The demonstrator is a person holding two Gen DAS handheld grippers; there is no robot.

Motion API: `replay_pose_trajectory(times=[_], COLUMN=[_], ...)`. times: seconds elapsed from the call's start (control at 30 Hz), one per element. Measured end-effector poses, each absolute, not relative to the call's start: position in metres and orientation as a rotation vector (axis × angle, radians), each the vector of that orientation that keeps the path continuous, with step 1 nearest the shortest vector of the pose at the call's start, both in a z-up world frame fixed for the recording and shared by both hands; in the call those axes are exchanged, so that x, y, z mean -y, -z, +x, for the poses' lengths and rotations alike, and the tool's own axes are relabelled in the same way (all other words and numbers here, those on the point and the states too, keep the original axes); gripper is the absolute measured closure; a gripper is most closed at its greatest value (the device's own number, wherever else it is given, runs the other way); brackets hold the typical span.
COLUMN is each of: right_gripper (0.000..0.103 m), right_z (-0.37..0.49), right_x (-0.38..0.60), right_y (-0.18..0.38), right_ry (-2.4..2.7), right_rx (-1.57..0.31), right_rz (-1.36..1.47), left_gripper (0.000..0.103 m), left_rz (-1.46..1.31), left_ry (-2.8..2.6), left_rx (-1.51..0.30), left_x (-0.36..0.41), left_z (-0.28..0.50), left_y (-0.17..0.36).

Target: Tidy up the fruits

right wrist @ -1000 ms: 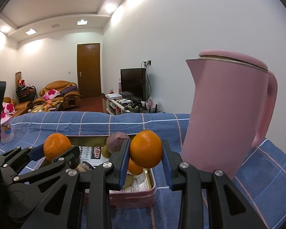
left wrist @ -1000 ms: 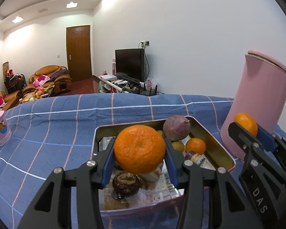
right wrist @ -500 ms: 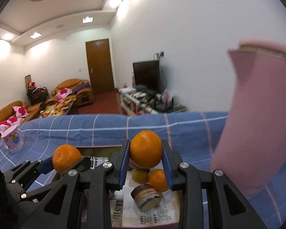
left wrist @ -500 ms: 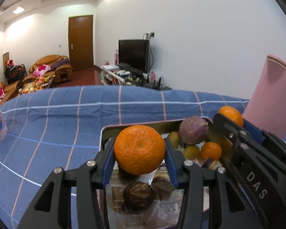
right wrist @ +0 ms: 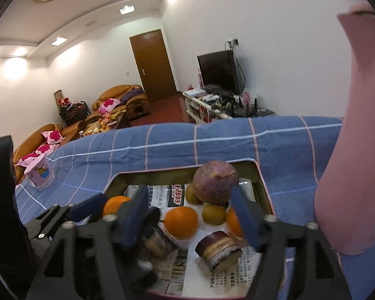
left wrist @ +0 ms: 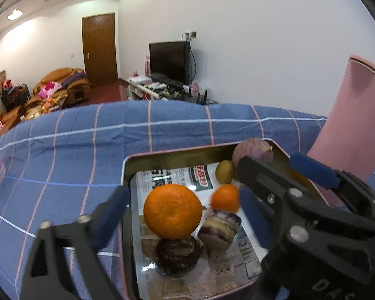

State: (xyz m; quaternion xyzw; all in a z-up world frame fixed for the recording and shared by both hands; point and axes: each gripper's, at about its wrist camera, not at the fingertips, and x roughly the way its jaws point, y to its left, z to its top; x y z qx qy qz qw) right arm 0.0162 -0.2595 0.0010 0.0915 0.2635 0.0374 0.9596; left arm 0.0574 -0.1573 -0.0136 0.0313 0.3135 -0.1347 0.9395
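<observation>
Two grippers over the tin (left wrist: pixel 162 155). Left gripper (left wrist: pixel 185 207): jaws opening, wide, pads clear of the big orange (left wrist: pixel 173 211) between them, above the tin. Right gripper (right wrist: pixel 191 213): jaws opening, clear of the small orange (right wrist: pixel 181 221) in the tin. Pink kettle (right wrist: pixel 357 150) at right.

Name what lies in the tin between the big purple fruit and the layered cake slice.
In the right wrist view, a small greenish-yellow fruit lies between the purple fruit and the cake slice, on the newspaper lining the tin.
</observation>
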Motion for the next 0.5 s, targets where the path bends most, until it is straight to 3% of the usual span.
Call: replay_pose_trajectory(times=[0.5], right_gripper=[0.025], right_z=[-0.025], right_x=[0.261], right_y=[-0.021], right_ry=[0.19], right_rx=[-0.319], right_rz=[0.079], left_gripper=[0.0], left_rz=[0.082], left_ry=[0.226], left_rx=[-0.508], left_x=[0.15], left_z=[0.033], left_y=[0.002])
